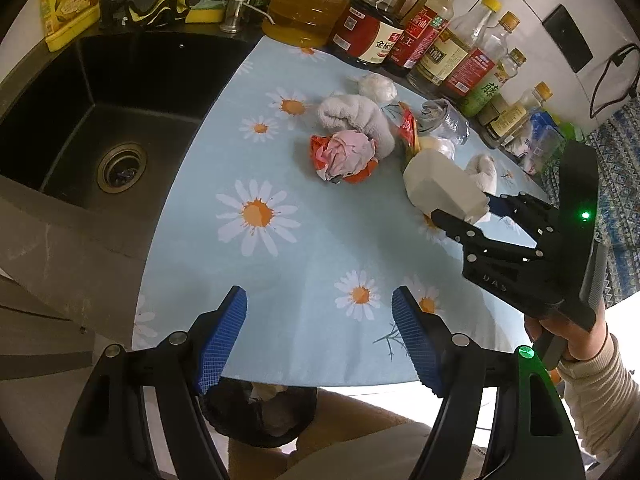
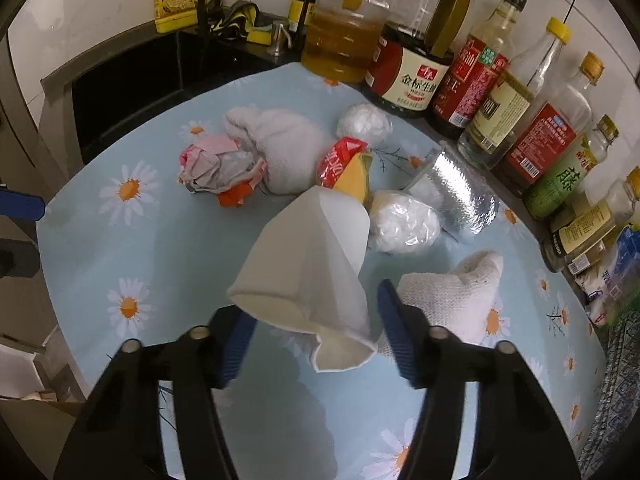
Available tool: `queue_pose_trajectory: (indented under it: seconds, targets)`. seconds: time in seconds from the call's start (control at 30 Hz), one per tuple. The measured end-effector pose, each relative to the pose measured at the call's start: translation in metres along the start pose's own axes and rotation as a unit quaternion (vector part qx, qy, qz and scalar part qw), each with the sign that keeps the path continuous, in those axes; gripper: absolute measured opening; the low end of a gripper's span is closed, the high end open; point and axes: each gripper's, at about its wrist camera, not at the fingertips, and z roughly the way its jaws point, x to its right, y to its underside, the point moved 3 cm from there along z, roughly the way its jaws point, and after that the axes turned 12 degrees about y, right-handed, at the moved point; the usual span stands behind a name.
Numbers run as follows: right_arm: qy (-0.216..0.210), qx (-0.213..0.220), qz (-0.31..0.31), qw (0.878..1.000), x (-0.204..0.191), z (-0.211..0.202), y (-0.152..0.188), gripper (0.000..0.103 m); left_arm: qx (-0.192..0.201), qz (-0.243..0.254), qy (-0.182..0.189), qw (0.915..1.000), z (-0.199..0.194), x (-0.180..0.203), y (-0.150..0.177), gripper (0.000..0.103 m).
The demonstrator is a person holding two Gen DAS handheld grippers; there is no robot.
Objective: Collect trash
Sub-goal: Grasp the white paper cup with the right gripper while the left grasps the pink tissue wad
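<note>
As R gripper maybe pinches cup.

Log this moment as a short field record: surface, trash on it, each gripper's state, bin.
surface: daisy-print cloth on the counter beside a black sink
trash pile: crumpled pink-and-orange paper, red wrapper, two white balls wrapped in plastic film, foil pouch
cloths: rolled towel, white knit cloth
right gripper: closed on a crushed white paper cup, lifted clear of the cloth
left gripper: open, empty, above the near edge of the cloth
bin: black bin below the counter edge, some white trash inside
</note>
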Motion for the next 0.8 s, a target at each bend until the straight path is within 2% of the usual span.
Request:
queue_pose_trajectory:
  seconds: [0.03, 0.07, 0.27, 0.47, 0.7, 0.8]
  targets:
    - [0.0, 0.0, 0.0, 1.0, 0.001, 0.0, 0.0, 0.037, 0.0, 0.001, 0.0, 1.0, 0.001, 0.001, -0.001, 0.073]
    - [0.004, 0.001, -0.003, 1.0, 0.001, 0.0, 0.0, 0.033, 0.0, 0.002, -0.001, 1.0, 0.001, 0.002, -0.002, 0.073]
    - [-0.015, 0.009, 0.012, 1.0, 0.008, -0.009, 0.004, 0.03, -0.002, 0.011, -0.002, 0.9999, 0.009, 0.007, -0.014, 0.073]
    - [-0.044, 0.013, 0.058, 0.997, 0.021, -0.029, 0.012, 0.029, -0.01, 0.033, -0.004, 0.9994, 0.024, 0.014, -0.032, 0.073]
    - [-0.083, 0.02, 0.127, 0.988, 0.043, -0.054, 0.03, 0.029, -0.024, 0.056, -0.017, 0.998, 0.046, 0.019, -0.06, 0.073]
    - [-0.082, 0.034, 0.147, 0.985, 0.05, -0.064, 0.037, 0.029, -0.032, 0.071, -0.022, 0.9967, 0.057, 0.021, -0.072, 0.073]
